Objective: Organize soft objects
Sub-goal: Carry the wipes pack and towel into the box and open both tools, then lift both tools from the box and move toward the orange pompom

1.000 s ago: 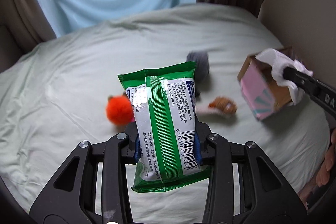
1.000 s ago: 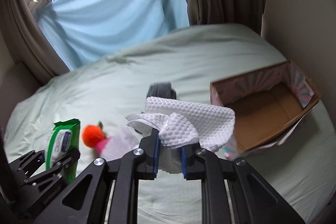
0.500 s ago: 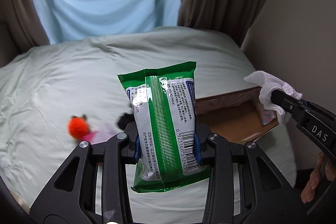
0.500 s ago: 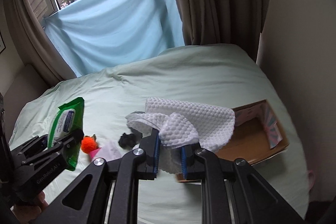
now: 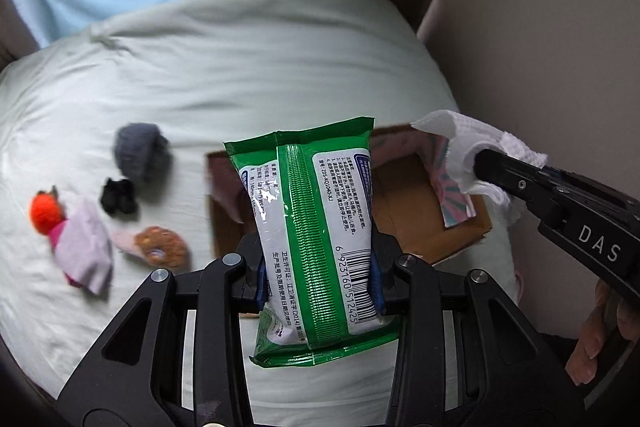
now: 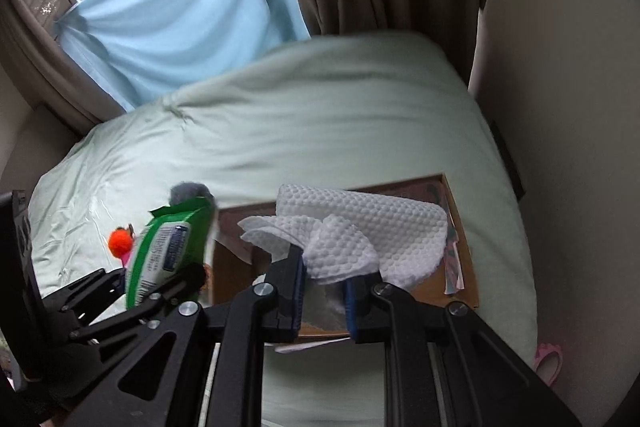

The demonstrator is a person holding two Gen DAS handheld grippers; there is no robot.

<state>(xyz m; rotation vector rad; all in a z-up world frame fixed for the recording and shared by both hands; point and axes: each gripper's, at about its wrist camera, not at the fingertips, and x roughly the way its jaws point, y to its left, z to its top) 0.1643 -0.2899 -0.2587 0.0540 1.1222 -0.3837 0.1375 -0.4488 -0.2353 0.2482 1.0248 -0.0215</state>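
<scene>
My left gripper (image 5: pixel 320 267) is shut on a green and white wet-wipe pack (image 5: pixel 320 227), held upright above the near left part of an open cardboard box (image 5: pixel 416 219). My right gripper (image 6: pixel 324 281) is shut on a white textured cloth (image 6: pixel 360 227), held over the same box (image 6: pixel 444 287). The right gripper (image 5: pixel 480 163) with the cloth (image 5: pixel 460 143) shows at the right of the left wrist view. The left gripper (image 6: pixel 160 287) and pack (image 6: pixel 168 247) show at the left of the right wrist view.
On the pale green bed (image 5: pixel 240 67), left of the box, lie a grey knit hat (image 5: pixel 138 151), a black item (image 5: pixel 118 197), an orange pom toy (image 5: pixel 46 213), a lilac cloth (image 5: pixel 86 247) and a brown plush (image 5: pixel 160 251). A wall (image 5: pixel 540 47) runs along the right.
Both grippers have moved over the box, which now lies under the pack and the cloth. The loose items have shifted left in the left wrist view. Both grips are unchanged.
</scene>
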